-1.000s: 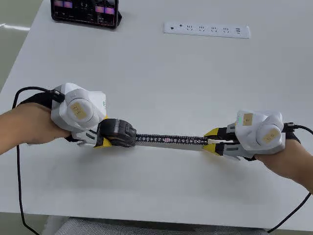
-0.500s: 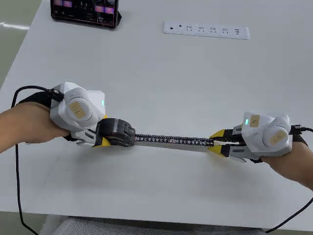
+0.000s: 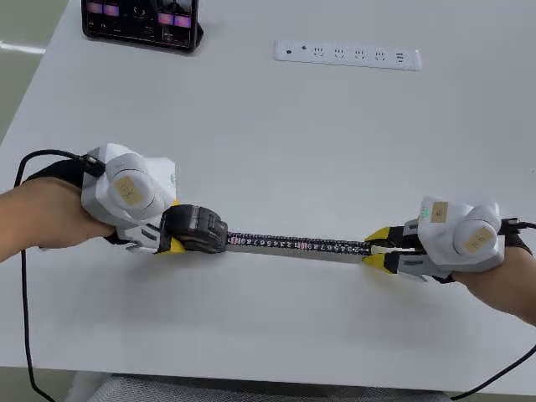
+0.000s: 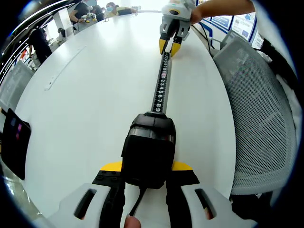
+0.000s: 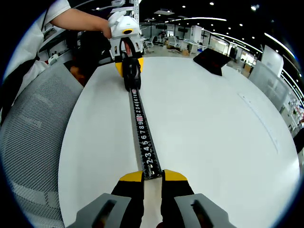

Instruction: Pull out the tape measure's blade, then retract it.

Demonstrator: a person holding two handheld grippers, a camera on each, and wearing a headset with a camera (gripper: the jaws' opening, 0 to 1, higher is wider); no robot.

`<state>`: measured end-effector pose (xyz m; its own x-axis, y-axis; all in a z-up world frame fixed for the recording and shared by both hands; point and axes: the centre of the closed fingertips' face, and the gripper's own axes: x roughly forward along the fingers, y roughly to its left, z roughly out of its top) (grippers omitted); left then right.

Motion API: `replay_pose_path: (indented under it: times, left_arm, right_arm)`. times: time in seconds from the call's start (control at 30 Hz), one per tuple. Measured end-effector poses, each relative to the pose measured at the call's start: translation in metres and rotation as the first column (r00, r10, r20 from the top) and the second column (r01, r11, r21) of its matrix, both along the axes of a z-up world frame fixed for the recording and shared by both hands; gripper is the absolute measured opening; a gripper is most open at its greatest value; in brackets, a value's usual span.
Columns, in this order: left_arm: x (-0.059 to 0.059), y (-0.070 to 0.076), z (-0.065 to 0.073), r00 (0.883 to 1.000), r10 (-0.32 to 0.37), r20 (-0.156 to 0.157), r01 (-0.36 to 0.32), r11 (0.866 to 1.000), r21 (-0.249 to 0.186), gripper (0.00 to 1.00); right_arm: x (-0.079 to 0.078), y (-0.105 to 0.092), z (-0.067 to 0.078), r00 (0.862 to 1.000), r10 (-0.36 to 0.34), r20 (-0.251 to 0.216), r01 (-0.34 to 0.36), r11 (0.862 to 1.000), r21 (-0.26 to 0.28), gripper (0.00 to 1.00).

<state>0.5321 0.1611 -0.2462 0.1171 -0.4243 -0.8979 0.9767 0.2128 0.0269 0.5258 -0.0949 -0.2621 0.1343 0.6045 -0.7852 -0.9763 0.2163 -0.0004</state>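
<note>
Clamping the black tape measure case (image 3: 197,229) between the yellow-tipped jaws of the left hand-held gripper (image 3: 172,241), jaws closed against both sides of the case, plain to see up close in the left gripper view. Sitting low on the white surface (image 3: 276,126), or just above it; impossible to tell which. Pinching the far end of the blade (image 3: 297,244) in the right hand-held gripper (image 3: 378,249), jaws closed on the tip, well apart from the case and out to its right in the head view. Running straight from the mouth of the case to those jaws, numbers facing up, white digits on black with a red mark partway along. Hanging just over the surface and casting a thin shadow beneath. Sharing the surface with a white power strip (image 3: 347,54) and a dark tablet (image 3: 141,18) with a lit screen, both well beyond the case, toward the far edge. Trailing a black cable (image 3: 25,276) back from the left hand-held gripper, away from the case and over the near edge. Catching a grey mesh chair (image 4: 256,109) beside the surface in both gripper views.
</note>
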Motion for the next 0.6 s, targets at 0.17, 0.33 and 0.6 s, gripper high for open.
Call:
replay_pose_path:
  times: [0.17,0.33,0.6]
  left_arm:
    - [0.0,0.0,0.0,1.0,-0.002,0.001,0.002,1.0,0.003,0.28]
    - [0.0,0.0,0.0,1.0,-0.002,-0.001,0.002,1.0,0.004,0.28]
    - [0.0,0.0,0.0,1.0,-0.001,0.0,0.001,1.0,0.006,0.28]
  right_arm:
    - [0.0,-0.006,-0.001,1.0,0.005,0.0,-0.005,1.0,-0.012,0.09]
    - [0.001,-0.012,0.0,1.0,0.009,0.002,-0.009,1.0,-0.024,0.09]
    - [0.001,-0.021,0.002,1.0,0.014,-0.001,-0.014,0.999,-0.049,0.09]
